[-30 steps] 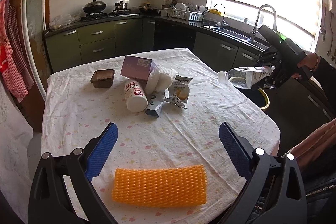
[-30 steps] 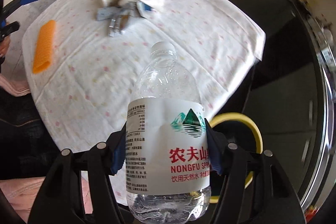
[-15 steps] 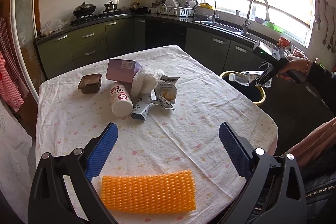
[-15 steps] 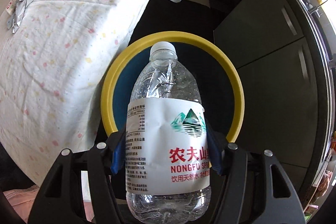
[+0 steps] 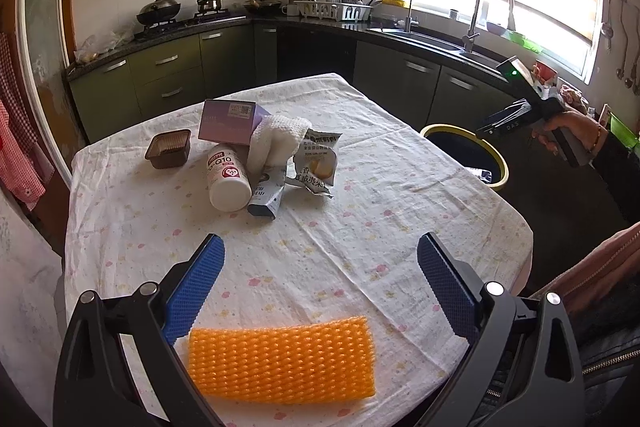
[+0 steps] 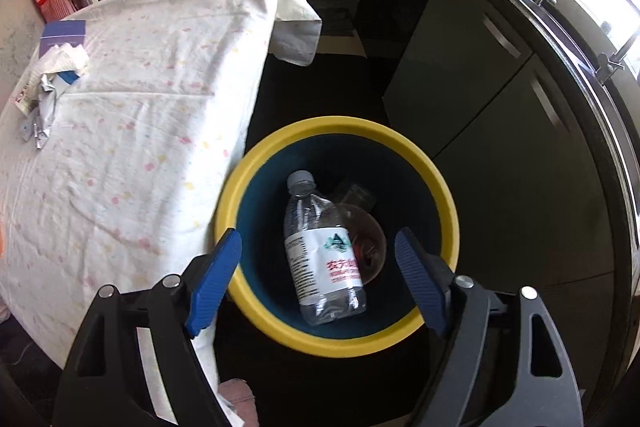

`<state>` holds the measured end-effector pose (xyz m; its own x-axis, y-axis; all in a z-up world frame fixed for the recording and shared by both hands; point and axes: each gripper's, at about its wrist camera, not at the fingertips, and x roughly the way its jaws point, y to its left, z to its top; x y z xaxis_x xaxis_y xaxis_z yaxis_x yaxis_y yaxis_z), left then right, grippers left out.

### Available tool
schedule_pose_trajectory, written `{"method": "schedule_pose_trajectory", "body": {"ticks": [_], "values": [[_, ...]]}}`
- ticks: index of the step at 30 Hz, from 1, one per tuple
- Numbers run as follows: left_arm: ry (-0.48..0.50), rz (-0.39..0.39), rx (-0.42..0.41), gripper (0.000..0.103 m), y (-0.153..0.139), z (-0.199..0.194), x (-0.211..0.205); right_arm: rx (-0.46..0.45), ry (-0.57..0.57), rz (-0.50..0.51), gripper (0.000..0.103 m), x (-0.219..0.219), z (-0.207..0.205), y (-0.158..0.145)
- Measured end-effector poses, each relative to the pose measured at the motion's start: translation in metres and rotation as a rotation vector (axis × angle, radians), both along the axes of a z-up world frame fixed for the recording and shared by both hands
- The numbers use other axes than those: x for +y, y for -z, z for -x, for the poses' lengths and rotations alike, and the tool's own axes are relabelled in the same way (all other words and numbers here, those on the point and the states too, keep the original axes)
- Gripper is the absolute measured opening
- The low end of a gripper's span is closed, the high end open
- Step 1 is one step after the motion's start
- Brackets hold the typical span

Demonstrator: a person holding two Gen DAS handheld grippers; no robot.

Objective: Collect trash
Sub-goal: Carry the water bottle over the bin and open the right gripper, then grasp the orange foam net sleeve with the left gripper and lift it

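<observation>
A clear water bottle (image 6: 325,255) lies inside the yellow-rimmed bin (image 6: 260,323), free of my right gripper (image 6: 318,259), whose jaws are opening with nothing between them, right above the bin. In the left wrist view the bin (image 5: 498,157) stands off the table's right side. My left gripper (image 5: 318,271) stands open over the tablecloth, just behind an orange foam net (image 5: 282,363). Further back lies a trash pile: a white pill bottle (image 5: 228,177), a purple box (image 5: 232,121), a white cloth (image 5: 276,139), a snack wrapper (image 5: 318,163) and a brown tray (image 5: 168,149).
The table (image 5: 360,211) has a flowered white cloth that hangs over its edges. A clear glass item (image 6: 362,227) also lies in the bin. Dark cabinets (image 6: 472,67), a sink with a tap (image 5: 486,11) and a stove line the walls. A person's hand (image 5: 568,127) holds the right gripper.
My right gripper swung from over the table to above the bin, then let go of the water bottle, which fell into the bin. The left gripper stayed over the orange net.
</observation>
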<state>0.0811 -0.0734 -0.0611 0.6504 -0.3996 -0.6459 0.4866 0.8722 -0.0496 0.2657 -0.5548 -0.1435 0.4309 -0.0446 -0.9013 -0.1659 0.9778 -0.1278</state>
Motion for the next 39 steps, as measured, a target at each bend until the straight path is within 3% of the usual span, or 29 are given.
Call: {"method": "schedule_pose_trajectory", "body": {"ticks": [8,16,20,24,26,28,31,39], "values": [[-0.051,-0.080,0.040,0.098,0.014,0.013,0.014,-0.070,-0.075,-0.152,0.080,0.054,0.065,-0.008],[-0.104,-0.163,0.137,0.098,0.055,0.020,0.032,-0.067,-0.155,-0.244,0.081,0.096,0.098,0.003],[0.032,-0.236,0.101,0.098,0.061,0.030,0.024,-0.067,-0.171,-0.240,0.081,0.104,0.105,0.007],[0.302,-0.295,0.069,0.095,0.057,0.044,0.016,-0.063,-0.172,-0.248,0.082,0.102,0.105,0.009],[0.481,-0.377,0.045,0.095,0.058,0.052,0.008,-0.059,-0.174,-0.244,0.082,0.104,0.105,0.009],[0.595,-0.506,0.042,0.095,0.066,0.051,0.002,-0.058,-0.178,-0.240,0.082,0.108,0.106,0.010],[0.644,-0.634,0.039,0.095,0.073,0.034,0.002,-0.057,-0.182,-0.248,0.082,0.113,0.107,0.010],[0.815,-0.711,0.072,0.089,0.079,0.006,0.001,-0.056,-0.136,-0.274,0.082,0.111,0.109,0.007]]}}
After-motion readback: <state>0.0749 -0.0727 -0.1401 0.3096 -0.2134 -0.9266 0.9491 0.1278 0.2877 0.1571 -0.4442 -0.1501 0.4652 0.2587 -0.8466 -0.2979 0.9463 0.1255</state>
